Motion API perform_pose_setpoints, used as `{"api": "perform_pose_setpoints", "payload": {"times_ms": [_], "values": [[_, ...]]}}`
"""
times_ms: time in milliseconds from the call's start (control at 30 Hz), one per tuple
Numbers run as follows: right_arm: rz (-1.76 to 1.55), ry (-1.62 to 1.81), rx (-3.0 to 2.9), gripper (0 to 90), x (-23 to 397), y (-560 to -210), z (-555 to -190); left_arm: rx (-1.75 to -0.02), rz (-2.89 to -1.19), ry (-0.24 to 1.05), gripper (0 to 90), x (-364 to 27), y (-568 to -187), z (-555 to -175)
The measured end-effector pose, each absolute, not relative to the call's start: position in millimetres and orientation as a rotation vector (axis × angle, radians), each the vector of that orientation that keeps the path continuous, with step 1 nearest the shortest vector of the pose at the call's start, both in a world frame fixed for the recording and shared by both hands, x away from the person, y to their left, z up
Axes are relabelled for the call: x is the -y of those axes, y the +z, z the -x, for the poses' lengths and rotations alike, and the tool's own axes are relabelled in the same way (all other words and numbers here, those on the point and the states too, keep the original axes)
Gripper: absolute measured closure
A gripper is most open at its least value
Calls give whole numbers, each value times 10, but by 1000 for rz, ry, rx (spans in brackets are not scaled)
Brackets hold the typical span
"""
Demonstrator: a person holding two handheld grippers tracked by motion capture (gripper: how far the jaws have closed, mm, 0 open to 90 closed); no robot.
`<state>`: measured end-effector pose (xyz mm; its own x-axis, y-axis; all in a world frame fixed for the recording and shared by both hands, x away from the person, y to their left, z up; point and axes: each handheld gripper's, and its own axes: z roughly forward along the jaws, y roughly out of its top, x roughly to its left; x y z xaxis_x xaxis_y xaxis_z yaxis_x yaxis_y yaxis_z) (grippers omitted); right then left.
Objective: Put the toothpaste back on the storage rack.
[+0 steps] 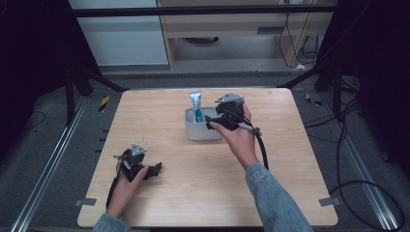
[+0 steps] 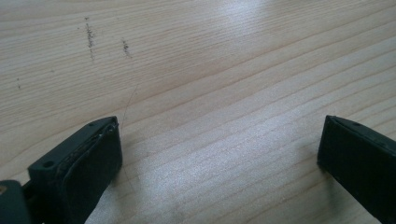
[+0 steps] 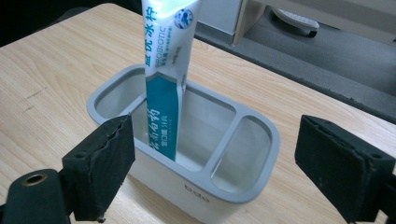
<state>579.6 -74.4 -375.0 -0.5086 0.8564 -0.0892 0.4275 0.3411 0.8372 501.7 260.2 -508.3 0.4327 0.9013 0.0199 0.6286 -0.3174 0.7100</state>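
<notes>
Right gripper (image 1: 211, 123) is hovering just beside the grey holder (image 1: 202, 129), its two black jaws standing wide apart with nothing pressed between them; in the right gripper view the foam-faced pads (image 3: 119, 158) are flanking the holder without touching it. Standing upright in the middle compartment is the toothpaste tube (image 3: 164, 79), leaning against the rim; its skin is a smooth, glossy plastic, white at the flat crimped top and teal lower down, with printed lettering running along its length; it is sitting near the far middle of the table (image 1: 193, 193). Around it the holder is showing as a rounded oblong of matte grey plastic with a thick lip and three open wells, a small embossed mark on its near wall. Left gripper (image 1: 155, 170) is resting low at the near left of the table, well apart from the holder; its jaws are gaping over bare, pale wood-grain laminate marked by a few dark scuffs (image 2: 89, 37). Denim sleeve (image 1: 275, 198) is covering the right forearm.
</notes>
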Motion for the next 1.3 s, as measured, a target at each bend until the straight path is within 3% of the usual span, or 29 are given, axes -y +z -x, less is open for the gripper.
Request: {"api": "perform_pose_setpoints", "payload": {"times_ms": [500,1000,1167,1300], "values": [[-1117,1084,-2086,110,1023,-3752,-5584,-1281,-2059,558,0,-2603,-5083,-5015],[-1176,1044,-2082,114,1455,-4068,-5283,-1281,-2059,558,0,-2602,-5083,-5013],[-1207,1019,-2084,149,1602,-4143,-5239,-1281,-2059,558,0,-2602,-5084,-5013],[-1234,1002,-2067,227,1794,-4218,-5194,-1281,-2059,558,0,-2602,-5084,-5013]]}}
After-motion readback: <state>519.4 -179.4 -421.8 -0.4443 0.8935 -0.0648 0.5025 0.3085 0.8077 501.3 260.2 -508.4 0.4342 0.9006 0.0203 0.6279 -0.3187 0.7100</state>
